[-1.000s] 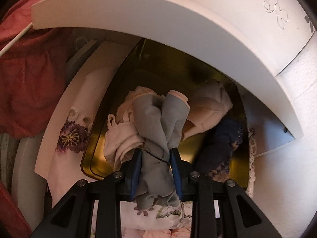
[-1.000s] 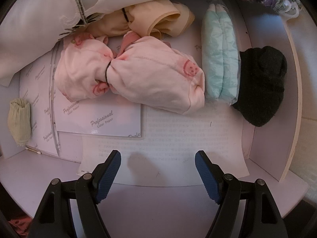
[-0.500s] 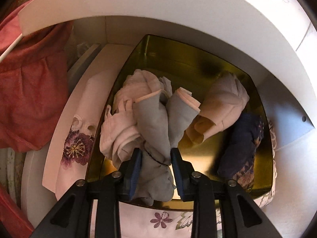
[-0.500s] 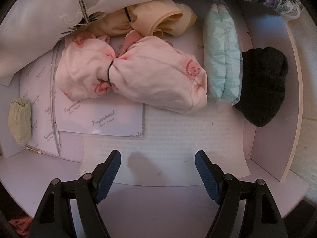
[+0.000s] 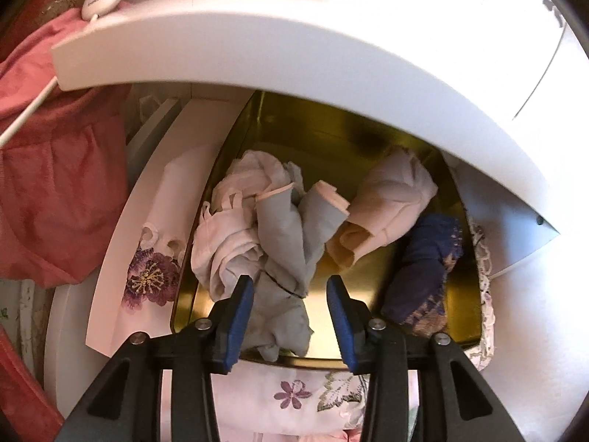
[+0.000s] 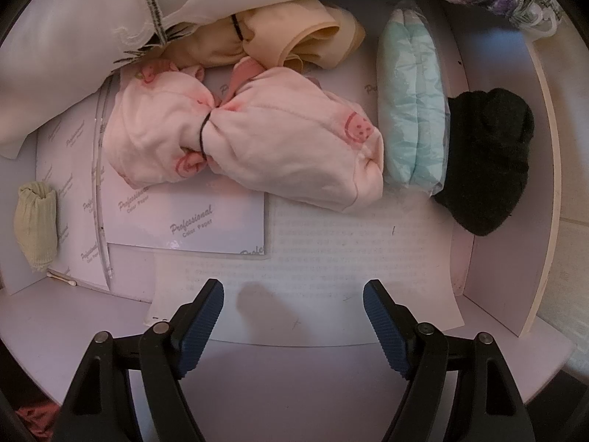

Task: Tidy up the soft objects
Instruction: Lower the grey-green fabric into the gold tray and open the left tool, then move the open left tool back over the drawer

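Soft grey bundle (image 5: 283, 258), jersey-like, cinched at the waist by a thin black band, two pink-edged cuffs flaring upward; lying in the gold metal tin (image 5: 368, 287), glossy and mirror-smooth, under a white curved shelf edge (image 5: 257, 37). Beside it a crumpled white garment (image 5: 228, 228) on the left, a peach-beige roll (image 5: 386, 206) on the right, a dark blue lacy piece (image 5: 423, 269) further right. Embroidered cloth with purple flowers (image 5: 151, 276) beneath the tin.

Left hand-held gripper (image 5: 291, 316): released, jaws just been opening; a second ago clamped tight on the bundle's waist, now stood apart, left pad (image 5: 241, 316) just touching the fabric, right pad clear of it with bare gold showing between. Bundle still between the jaws, slumped on the tin floor.

Right hand-held gripper (image 6: 292, 328): spread wide, nothing between the ribbed blue pads, same place as before above a drawer (image 6: 508, 258) lined with printed paper. Pink banded bundle (image 6: 250, 143), yellow bundle (image 6: 294, 40), mint quilted pack in clear wrap (image 6: 412, 110), fuzzy black knit (image 6: 486, 158), ribbed pale-green roll (image 6: 35, 224) unchanged.
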### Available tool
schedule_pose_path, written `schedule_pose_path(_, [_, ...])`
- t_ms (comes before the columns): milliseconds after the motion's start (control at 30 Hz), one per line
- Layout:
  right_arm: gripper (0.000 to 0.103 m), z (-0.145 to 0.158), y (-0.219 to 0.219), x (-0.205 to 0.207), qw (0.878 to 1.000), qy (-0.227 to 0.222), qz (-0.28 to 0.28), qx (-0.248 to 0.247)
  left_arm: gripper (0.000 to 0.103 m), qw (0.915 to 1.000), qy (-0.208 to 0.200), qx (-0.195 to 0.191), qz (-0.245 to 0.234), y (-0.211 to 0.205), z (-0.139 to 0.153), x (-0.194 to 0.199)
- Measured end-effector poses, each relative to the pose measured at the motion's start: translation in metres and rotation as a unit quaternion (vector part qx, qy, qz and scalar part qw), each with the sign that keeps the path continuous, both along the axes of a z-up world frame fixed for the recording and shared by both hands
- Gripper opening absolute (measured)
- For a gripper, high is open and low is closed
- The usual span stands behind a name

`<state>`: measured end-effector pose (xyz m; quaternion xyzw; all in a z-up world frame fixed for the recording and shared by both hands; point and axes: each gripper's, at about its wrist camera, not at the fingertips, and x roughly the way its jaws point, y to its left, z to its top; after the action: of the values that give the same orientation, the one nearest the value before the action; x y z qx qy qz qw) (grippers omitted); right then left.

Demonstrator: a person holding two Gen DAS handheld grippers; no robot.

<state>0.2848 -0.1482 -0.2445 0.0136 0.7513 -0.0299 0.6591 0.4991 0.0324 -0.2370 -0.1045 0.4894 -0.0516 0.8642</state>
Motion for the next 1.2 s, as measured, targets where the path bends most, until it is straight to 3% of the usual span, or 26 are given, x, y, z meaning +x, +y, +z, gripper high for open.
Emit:
schedule_pose_path(400, [0.079, 0.002, 0.000, -0.001, 1.000, -0.003, 0.002, -0.006, 0.041, 0.9989, -0.042, -0.019, 0.002, 0.020, 0.031, -0.050])
schedule_pose_path(633, [0.079, 0.003, 0.001, -0.001, 1.000, -0.006, 0.005, -0.008, 0.041, 0.9981, -0.042, -0.035, 0.030, 0.044, 0.032, -0.091])
schedule_pose_path(867, [0.079, 0.004, 0.002, -0.001, 1.000, -0.008, 0.007, -0.013, 0.041, 0.9989, 0.000, -0.036, 0.031, 0.043, 0.004, -0.130])
schedule_pose_path(1200, [0.080, 0.007, -0.006, -0.001, 1.000, -0.009, 0.003, -0.020, 0.041, 0.9972, 0.073, -0.017, 0.005, 0.025, -0.046, -0.153])
